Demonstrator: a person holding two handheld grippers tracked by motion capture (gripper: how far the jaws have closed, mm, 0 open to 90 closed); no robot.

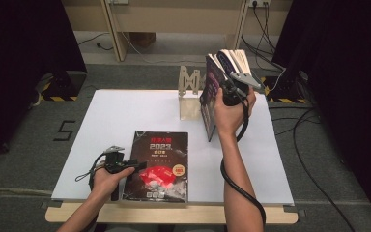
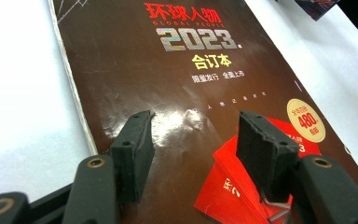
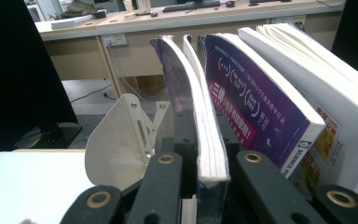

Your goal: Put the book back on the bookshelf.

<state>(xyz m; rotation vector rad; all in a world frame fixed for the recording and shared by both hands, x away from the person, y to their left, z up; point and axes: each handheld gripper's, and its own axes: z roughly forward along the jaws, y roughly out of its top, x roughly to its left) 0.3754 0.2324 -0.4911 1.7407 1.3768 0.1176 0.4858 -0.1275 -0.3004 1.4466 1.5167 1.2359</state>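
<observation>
Right now I have the white table (image 1: 125, 111) spread under both hands, and the biggest thing lying on it is the dark magazine (image 1: 160, 166), flat near my edge, its cover up with red and silver lettering. My left claw (image 2: 193, 133) hovers just over that cover near its lower left part, jaws apart with nothing between them; from the high view I see my left hand (image 1: 107, 180) at the magazine's left edge. Farther back, toward the right, stands a row of books (image 1: 222, 87), upright and leaning a little, with the cream bookend (image 1: 189, 94) just beside them on the left. My right claw (image 1: 234, 86) sits at the top of that row, my right hand (image 1: 229, 113) wrapped around it. In the right gripper view the jaws are clamped on one thin book (image 3: 200, 140), purple-covered with its pale page edge facing me, held upright between the pads. Beside it, to the right in that view, is a thicker purple book (image 3: 256, 107), then a white-covered one (image 3: 335, 98) at the outer side, touching each other.
</observation>
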